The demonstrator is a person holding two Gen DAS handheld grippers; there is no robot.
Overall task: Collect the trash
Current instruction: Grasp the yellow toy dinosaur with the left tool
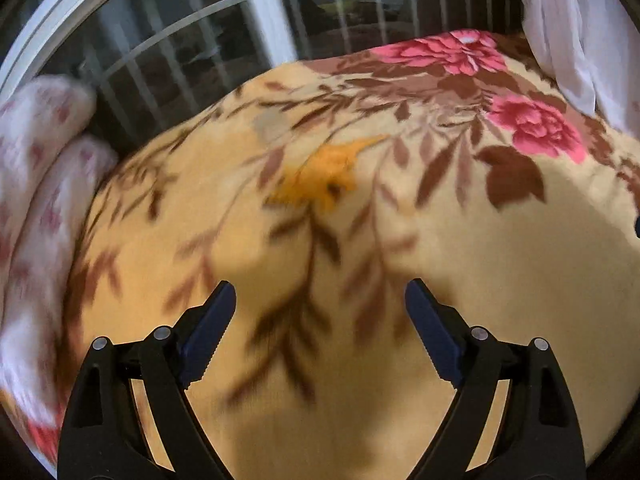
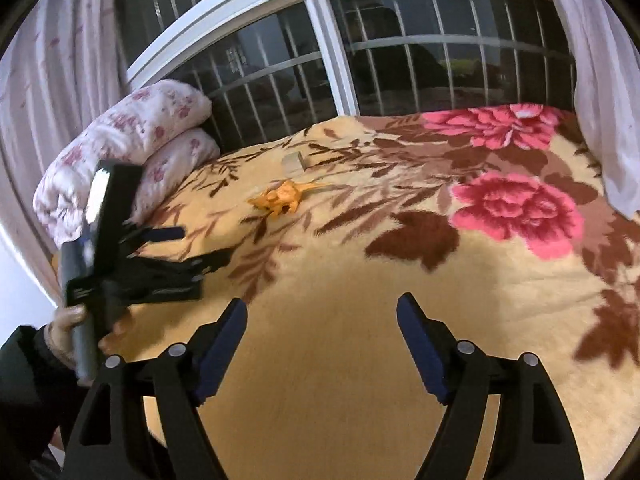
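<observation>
Your bed (image 2: 360, 340) carries everything, under a cream blanket (image 2: 340, 280) with brown leaves and pink flowers; the folded quilt (image 2: 132, 140) sits at its far left corner by the window (image 2: 400, 60); the orange peel (image 2: 282, 198) lies mid-bed toward the far edge, its long axis running left to right, tip pointing right; just beyond it rests a small pale scrap (image 2: 294, 162), too blurred to identify; your left gripper (image 1: 320, 300) is nearer, with the peel (image 1: 324, 172) straight ahead of its widely parted jaws; your right gripper (image 2: 322, 316), jaws also apart and empty, hangs further back, so I'd judge the left should reach; no brand or writing is legible
</observation>
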